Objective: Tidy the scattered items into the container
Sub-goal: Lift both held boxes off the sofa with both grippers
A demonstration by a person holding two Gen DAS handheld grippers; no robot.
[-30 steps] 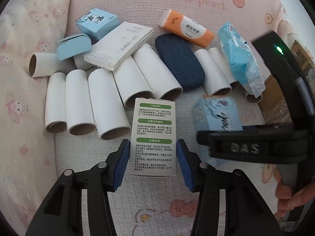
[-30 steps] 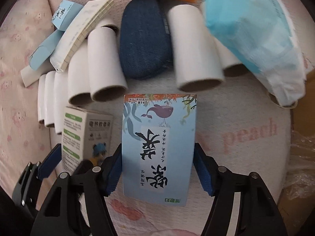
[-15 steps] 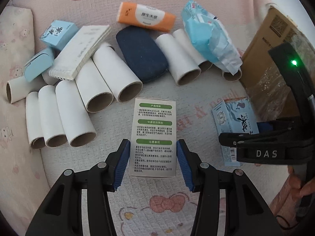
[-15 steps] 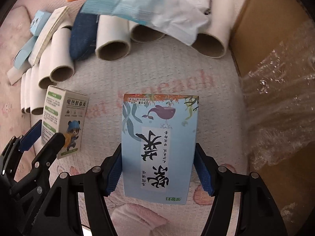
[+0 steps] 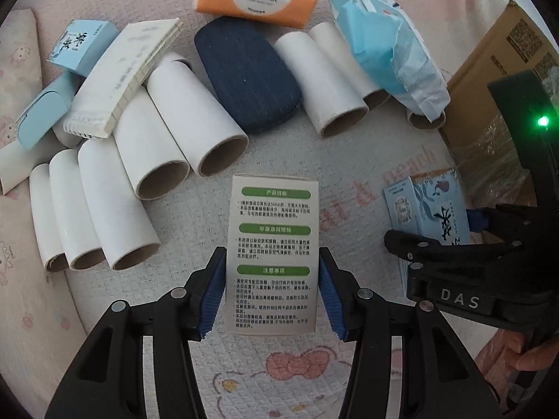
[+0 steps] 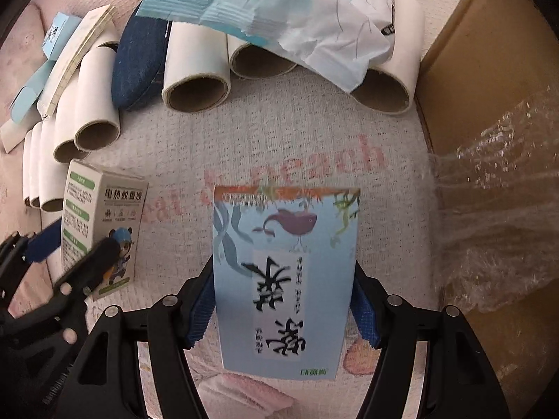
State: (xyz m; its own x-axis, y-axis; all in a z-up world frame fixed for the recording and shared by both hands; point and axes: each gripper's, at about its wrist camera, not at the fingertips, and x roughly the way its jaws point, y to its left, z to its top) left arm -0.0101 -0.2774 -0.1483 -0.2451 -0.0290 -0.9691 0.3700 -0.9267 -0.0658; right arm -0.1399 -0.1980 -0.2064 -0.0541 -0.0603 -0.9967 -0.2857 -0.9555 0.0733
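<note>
left tongs (image 5: 271, 291) clamp a green-and-white printed box (image 5: 272, 262).

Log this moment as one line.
left gripper: shut on white box with green labels | right gripper: shut on light blue fish-print box | brown cardboard container: right of both, nothing dropped yet

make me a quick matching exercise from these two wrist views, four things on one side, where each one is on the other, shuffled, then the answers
Things:
1. white box with green labels
2. light blue box with a fish picture
3. dark blue case
4. cardboard box

Places:
A. at the right edge of the mat, with clear plastic inside
B. clamped in the left tongs
C. lying among the white paper tubes
D. clamped in the right tongs

Pairs: 1-B, 2-D, 3-C, 4-A
</note>
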